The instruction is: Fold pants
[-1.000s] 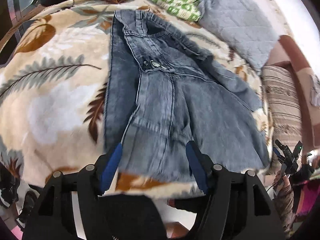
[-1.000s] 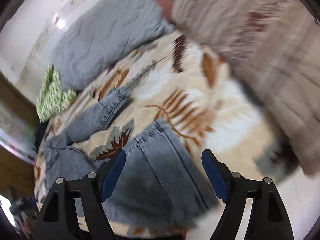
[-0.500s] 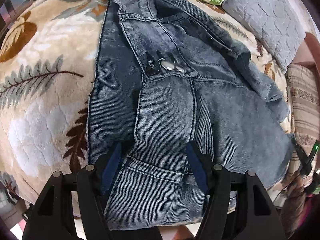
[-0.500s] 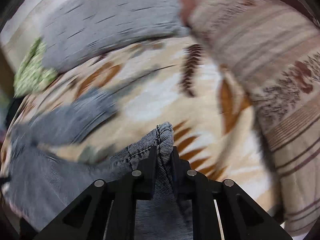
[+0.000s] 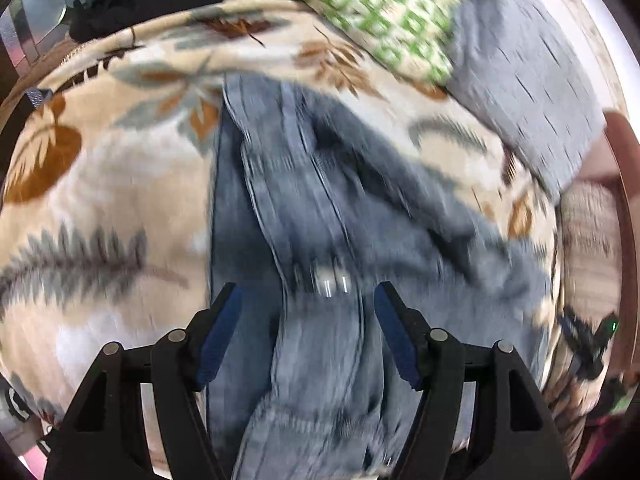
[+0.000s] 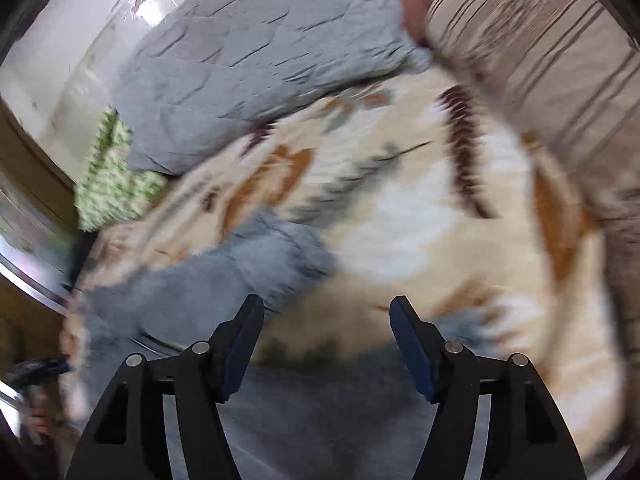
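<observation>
Blue denim pants point(image 5: 320, 216) lie on a leaf-patterned blanket point(image 5: 104, 184), waistband far, metal buttons between my left fingers. My left gripper point(image 5: 306, 304) is open, its blue pads either side of the fly seam; the view is blurred. In the right wrist view a pant leg point(image 6: 276, 252) lies to the left and more denim point(image 6: 320, 408) lies under the fingers. My right gripper point(image 6: 326, 320) is open and empty above the blanket point(image 6: 420, 216).
A grey quilted pillow point(image 5: 528, 80) and a green checked cloth point(image 5: 376, 4) lie at the far side. The grey pillow point(image 6: 256, 52) and a striped beige cushion point(image 6: 540, 52) show in the right view. A dark garment point(image 5: 152, 0) lies far left.
My right gripper was shut on a pant-leg hem half a second ago and has opened and let it go. My left gripper has moved over the pants; both views are blurred by motion.
</observation>
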Motion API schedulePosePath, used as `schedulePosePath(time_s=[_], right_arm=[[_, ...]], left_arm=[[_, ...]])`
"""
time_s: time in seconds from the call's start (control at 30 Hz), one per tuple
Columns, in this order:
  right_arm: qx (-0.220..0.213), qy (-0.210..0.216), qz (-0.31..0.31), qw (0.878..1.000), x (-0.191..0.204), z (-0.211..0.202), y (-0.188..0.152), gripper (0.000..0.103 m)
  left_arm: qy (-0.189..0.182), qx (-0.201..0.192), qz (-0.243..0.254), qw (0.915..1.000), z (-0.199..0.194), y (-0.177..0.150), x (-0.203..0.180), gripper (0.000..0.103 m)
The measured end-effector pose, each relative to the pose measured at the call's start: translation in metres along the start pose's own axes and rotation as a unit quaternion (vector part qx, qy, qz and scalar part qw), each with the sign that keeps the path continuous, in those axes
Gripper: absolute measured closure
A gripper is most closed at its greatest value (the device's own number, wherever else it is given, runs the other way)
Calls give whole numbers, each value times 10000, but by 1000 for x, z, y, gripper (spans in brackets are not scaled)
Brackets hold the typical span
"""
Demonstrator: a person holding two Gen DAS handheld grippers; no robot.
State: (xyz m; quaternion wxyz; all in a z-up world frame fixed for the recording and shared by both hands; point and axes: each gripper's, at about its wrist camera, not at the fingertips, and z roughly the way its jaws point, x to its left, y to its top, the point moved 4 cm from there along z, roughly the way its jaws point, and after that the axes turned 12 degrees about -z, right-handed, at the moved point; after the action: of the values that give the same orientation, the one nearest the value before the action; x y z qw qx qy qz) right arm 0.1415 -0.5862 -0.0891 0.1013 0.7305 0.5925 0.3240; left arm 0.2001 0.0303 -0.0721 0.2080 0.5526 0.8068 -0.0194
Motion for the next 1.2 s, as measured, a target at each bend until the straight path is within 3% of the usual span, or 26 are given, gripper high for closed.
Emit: schedulePosePath(time_s=[0.13, 0.2, 0.27, 0.33, 0.4, 0.43, 0.47, 0.53, 0.57, 0.67, 0.7, 0.73, 0.9, 0.97, 1.0, 1.03, 1.1, 1.2], right_arm=[[101, 371, 521, 9979, -2, 41, 24, 36], [203, 308, 484, 9981, 0, 61, 37, 35], [444, 235, 401, 9979, -1, 82, 45, 32], [875, 506, 400, 9941, 3, 102, 43, 32], [979, 533, -14, 9938, 16, 106, 39, 41], [970, 503, -240, 9937, 22, 103, 38, 70], [971, 475, -431, 9932, 29, 100, 39, 80], [690, 152, -856, 9938, 43, 85, 54, 80], [455, 44, -1004, 9939, 47, 74, 64, 80], [-485, -580, -1129, 9907, 40, 38, 103, 81], [-578, -863, -1098, 9885, 30, 37, 111, 81], [-408, -1048, -1031, 9883, 17, 47, 115, 81], [607, -1610, -618, 9832, -32, 94, 93, 73], [272, -1037, -97, 9942, -46, 83, 91, 73], [120, -840, 50, 9964, -48, 79, 92, 65], [-39, -615, 160, 9980, -49, 74, 94, 48], [-72, -223, 29, 9997, -38, 78, 101, 28], [198, -338, -439, 9983, -19, 100, 108, 27]], left_arm=[[-315, 184, -528, 9979, 19, 31, 5, 35], [-457, 170, -728, 9962, 23, 42, 9, 35], [-677, 244, -816, 9941, 28, 49, 4, 35], [-872, 372, -830, 9920, 34, 51, -3, 33], [-919, 478, -682, 9923, 49, 52, -18, 30], [-845, 506, -647, 9930, 57, 53, -25, 30], [-772, 550, -617, 9936, 67, 54, -31, 31], [-578, 625, -559, 9948, 87, 61, -49, 33], [-530, 603, -550, 9953, 92, 65, -58, 41], [-407, 507, -392, 9971, 102, 75, -86, 45], [-347, 471, -379, 9976, 105, 77, -91, 45], [-355, 484, -387, 9974, 107, 79, -95, 45], [-334, 406, -458, 9976, 93, 89, -85, 45], [-422, 233, -438, 9979, 78, 94, -72, 45], [-479, 189, -402, 9979, 70, 96, -63, 43], [-512, 189, -372, 9978, 66, 97, -56, 42], [-463, 217, -296, 9983, 60, 98, -44, 39], [-488, 332, -329, 9977, 60, 95, -37, 39]])
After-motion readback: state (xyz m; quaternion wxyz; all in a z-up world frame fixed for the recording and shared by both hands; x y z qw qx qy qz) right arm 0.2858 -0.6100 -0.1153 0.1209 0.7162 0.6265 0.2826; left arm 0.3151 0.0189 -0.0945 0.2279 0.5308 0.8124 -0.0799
